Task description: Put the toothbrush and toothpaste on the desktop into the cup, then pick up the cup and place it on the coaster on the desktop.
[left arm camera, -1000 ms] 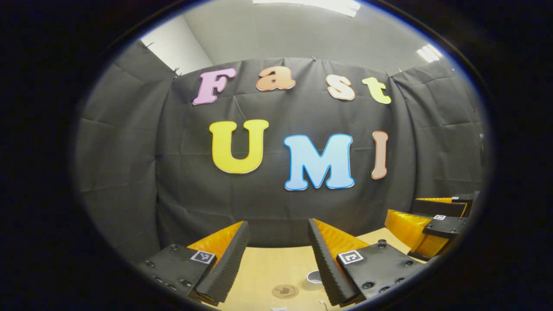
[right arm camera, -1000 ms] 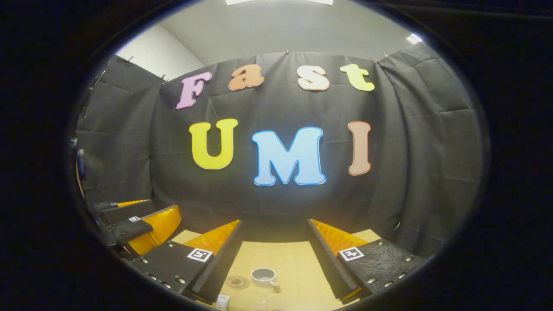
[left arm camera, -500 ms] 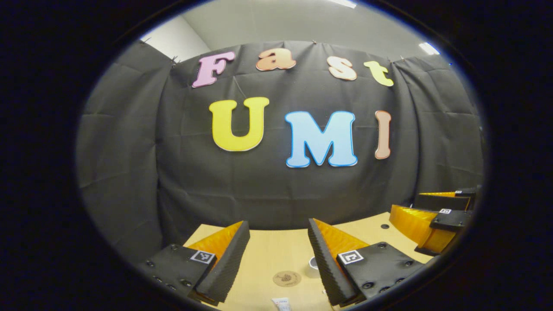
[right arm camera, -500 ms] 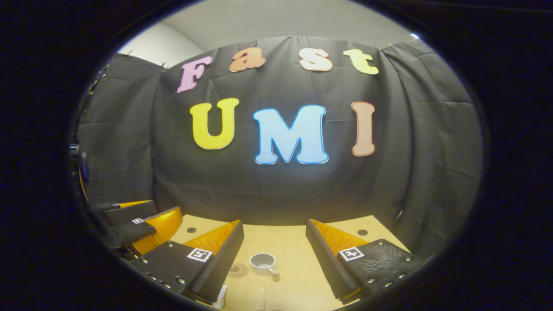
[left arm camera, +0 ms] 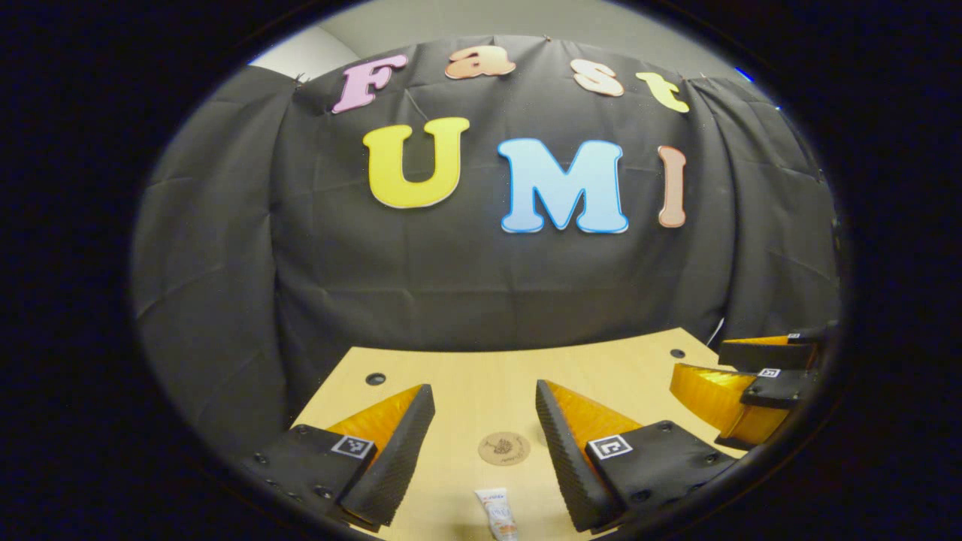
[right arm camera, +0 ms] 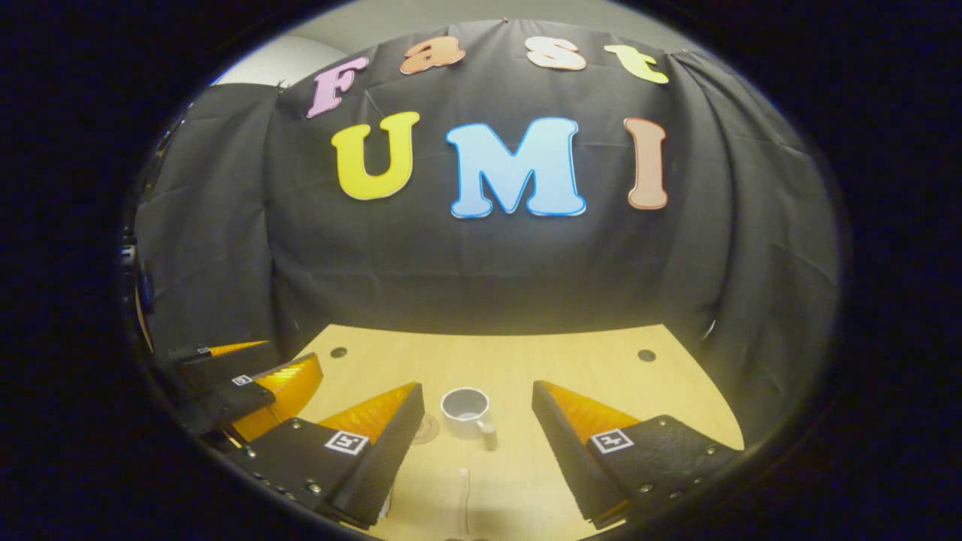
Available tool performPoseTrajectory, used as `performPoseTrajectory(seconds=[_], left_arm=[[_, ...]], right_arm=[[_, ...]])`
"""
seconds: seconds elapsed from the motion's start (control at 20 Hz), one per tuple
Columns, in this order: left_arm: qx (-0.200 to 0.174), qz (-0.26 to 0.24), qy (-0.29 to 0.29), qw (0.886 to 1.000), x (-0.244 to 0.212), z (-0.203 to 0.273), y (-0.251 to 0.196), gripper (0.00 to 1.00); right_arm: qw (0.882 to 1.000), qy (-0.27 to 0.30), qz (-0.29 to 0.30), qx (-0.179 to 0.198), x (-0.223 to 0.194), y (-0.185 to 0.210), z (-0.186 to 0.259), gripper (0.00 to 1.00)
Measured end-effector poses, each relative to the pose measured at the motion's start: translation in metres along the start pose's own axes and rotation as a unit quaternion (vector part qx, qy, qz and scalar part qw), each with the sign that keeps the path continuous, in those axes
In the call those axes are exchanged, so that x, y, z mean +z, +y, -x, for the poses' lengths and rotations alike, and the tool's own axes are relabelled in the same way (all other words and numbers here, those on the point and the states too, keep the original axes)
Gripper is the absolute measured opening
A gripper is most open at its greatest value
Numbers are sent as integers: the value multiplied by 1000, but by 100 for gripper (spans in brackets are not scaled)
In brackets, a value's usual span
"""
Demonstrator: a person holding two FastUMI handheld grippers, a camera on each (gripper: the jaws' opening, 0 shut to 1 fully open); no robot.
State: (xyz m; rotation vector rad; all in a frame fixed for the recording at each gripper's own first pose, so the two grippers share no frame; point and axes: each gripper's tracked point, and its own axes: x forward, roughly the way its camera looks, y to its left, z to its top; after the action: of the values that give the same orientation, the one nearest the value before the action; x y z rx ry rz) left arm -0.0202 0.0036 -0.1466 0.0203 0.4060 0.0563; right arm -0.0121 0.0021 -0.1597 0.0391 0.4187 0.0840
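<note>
Left gripper [left arm camera: 485,398], released: toothpaste [left arm camera: 500,518] and coaster [left arm camera: 504,448] lie between its 2 fingers. Right gripper [right arm camera: 478,397], released: cup [right arm camera: 466,411] stands between its fingers on the wooden desktop [right arm camera: 571,361].

Legible text: none. The toothpaste [left arm camera: 499,518], at the bottom centre of the left gripper view, carries a small red mark, too small to read. The coaster [left arm camera: 504,448] above it bears a dark printed emblem, not legible. Square black-and-white coded markers sit on the gripper fingers [left arm camera: 610,448].
</note>
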Motion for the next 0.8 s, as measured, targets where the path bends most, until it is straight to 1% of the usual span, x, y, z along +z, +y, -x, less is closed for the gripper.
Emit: performPoseTrajectory(seconds=[0.25,0.4,0.5,0.8], left_arm=[[2,4,58,998,-53,-8,4,88],[2,17,93,995,-87,-13,6,88],[5,24,120,992,-110,-19,9,87],[7,38,181,983,-158,-23,13,88]], right_arm=[[998,59,-1,5,-47,0,-12,91],[995,100,-2,11,-77,2,-18,93],[992,125,-5,14,-94,4,-20,93],[982,186,-4,16,-139,8,-27,93]])
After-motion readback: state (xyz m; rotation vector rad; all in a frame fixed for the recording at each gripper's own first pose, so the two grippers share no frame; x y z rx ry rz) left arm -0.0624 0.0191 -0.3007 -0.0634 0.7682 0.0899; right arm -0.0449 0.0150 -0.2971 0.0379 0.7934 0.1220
